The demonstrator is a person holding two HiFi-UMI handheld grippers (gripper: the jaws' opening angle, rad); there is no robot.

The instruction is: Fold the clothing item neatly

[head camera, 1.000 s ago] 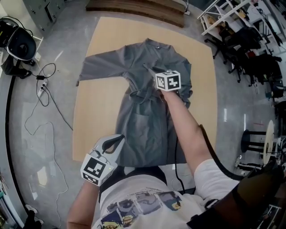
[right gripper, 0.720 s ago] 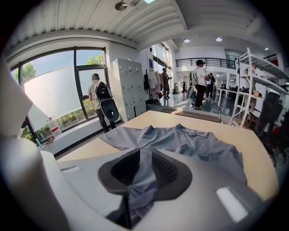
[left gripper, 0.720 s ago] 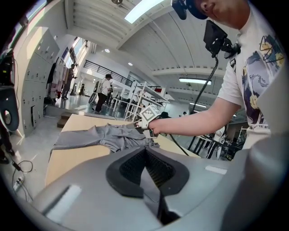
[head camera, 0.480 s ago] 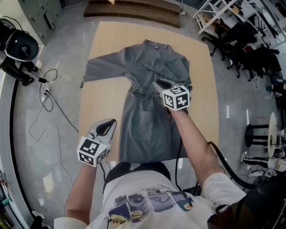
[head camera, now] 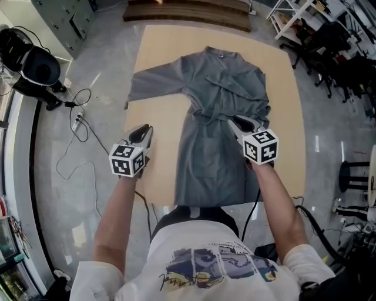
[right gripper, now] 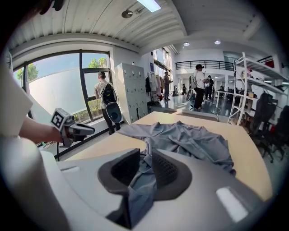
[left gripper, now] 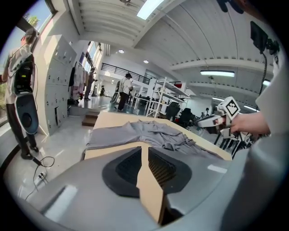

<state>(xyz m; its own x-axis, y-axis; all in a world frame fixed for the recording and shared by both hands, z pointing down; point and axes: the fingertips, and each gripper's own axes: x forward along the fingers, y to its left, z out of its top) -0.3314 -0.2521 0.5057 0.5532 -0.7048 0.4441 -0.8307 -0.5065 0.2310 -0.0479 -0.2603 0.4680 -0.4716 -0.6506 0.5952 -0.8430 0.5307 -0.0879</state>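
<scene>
A grey robe (head camera: 211, 147) lies spread on the wooden table (head camera: 158, 53), collar at the far end, left sleeve stretched out, right sleeve folded in. My right gripper (head camera: 234, 121) hovers over the robe's right side at waist height. In the right gripper view its jaws (right gripper: 145, 155) stand a little apart with bunched grey cloth (right gripper: 189, 140) filling the gap, so it looks shut on a fold. My left gripper (head camera: 145, 132) hangs over bare table left of the robe. Its jaws (left gripper: 144, 151) are opening; only tabletop shows between them.
Cables (head camera: 70, 135) and black equipment (head camera: 38, 67) lie on the floor at the left. Chairs and shelving (head camera: 346, 64) stand at the right, wooden steps (head camera: 188, 9) beyond the table. A person with a backpack (right gripper: 103, 103) stands by the window.
The right gripper has drawn back toward me, from the robe's chest to its waist. The left gripper has moved forward from the table's near left corner, and its jaws have parted slightly.
</scene>
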